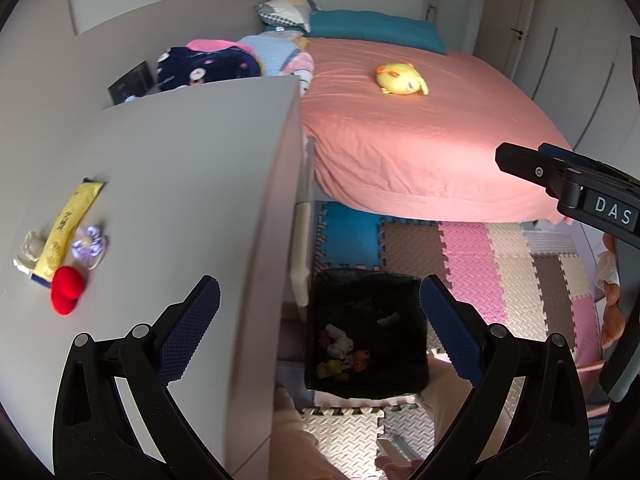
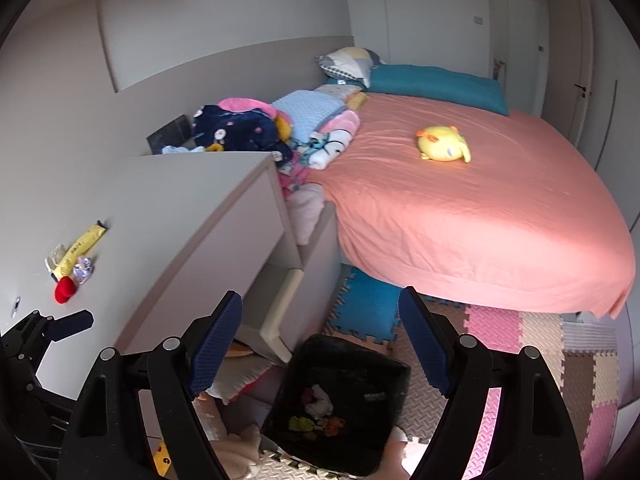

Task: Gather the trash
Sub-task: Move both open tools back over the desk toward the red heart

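Both grippers are spread wide and hold nothing: the left gripper (image 1: 320,320) has its blue pads far apart at the bottom of the left wrist view, and the right gripper (image 2: 320,340) stands the same way at the bottom of the right wrist view. Neither touches anything.

Some trash is already in the black bin (image 1: 404,280), which stands on the foam floor mat (image 1: 472,264) at the lower centre, just beside the grey cabinet (image 1: 180,160); small crumpled pieces lie at its bottom. More pieces lie on the cabinet top at the left edge of the frame: a yellow wrapper (image 1: 66,228), touching a crumpled white piece (image 1: 30,250), a small purple flower-shaped item (image 1: 90,244) and a red object (image 1: 66,290). I cannot tell which of these are really trash.

I judge that the step in hand is between drops. The next move seems to be a reach to the left, toward the cabinet top, most easily with the left gripper. The wrapper is flat, so the fingers must come low and close on its edge.
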